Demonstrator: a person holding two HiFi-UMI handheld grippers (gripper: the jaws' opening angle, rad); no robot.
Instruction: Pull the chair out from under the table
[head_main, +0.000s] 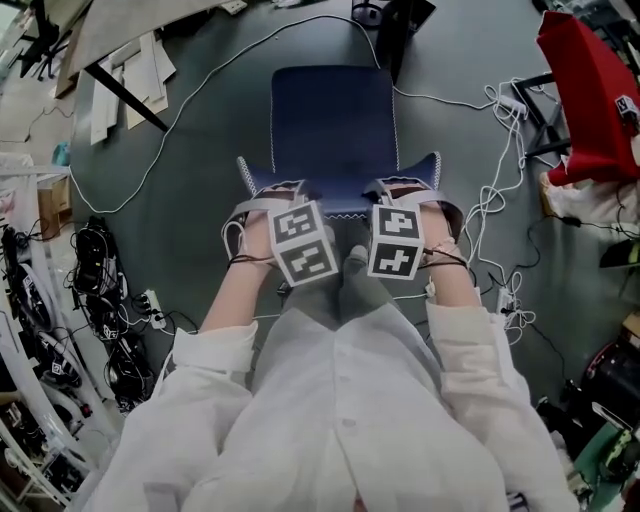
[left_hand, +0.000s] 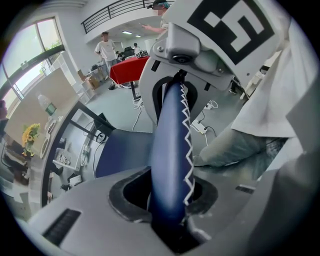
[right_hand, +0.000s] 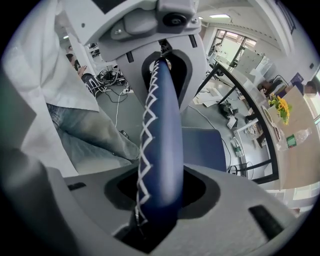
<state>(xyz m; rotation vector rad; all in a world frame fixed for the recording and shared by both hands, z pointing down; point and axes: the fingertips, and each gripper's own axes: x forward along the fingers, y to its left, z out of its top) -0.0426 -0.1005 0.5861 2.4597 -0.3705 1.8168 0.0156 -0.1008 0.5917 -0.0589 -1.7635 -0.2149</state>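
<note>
Chair (head_main: 335, 115) stands on the grey floor (head_main: 200, 210); its stitched backrest (head_main: 338, 198) top edge is clamped between the jaws of left gripper (head_main: 285, 192) and right gripper (head_main: 402, 188), one near each end

Upholstery on chair (head_main: 335, 120): dark blue, smooth, faint sheen (leather-look, real or fake unclear). White thread stitching (left_hand: 187, 130) zigzags along the back's edge. Left gripper (head_main: 278, 192) and right gripper (head_main: 402, 186): moulded pale plastic, matt, smooth. Marker cubes (head_main: 303, 242): flat matt black-and-white print. Floor (head_main: 200, 200): grey, matt, smooth. Cables (head_main: 200, 95): white plastic sheath. Shirt (head_main: 330, 400): white woven cloth, creased. Trousers (right_hand: 90, 135): grey denim. Far right, red cloth (head_main: 585, 100). Far left, table (head_main: 110, 30): pale matt top, black metal-look leg.
</note>
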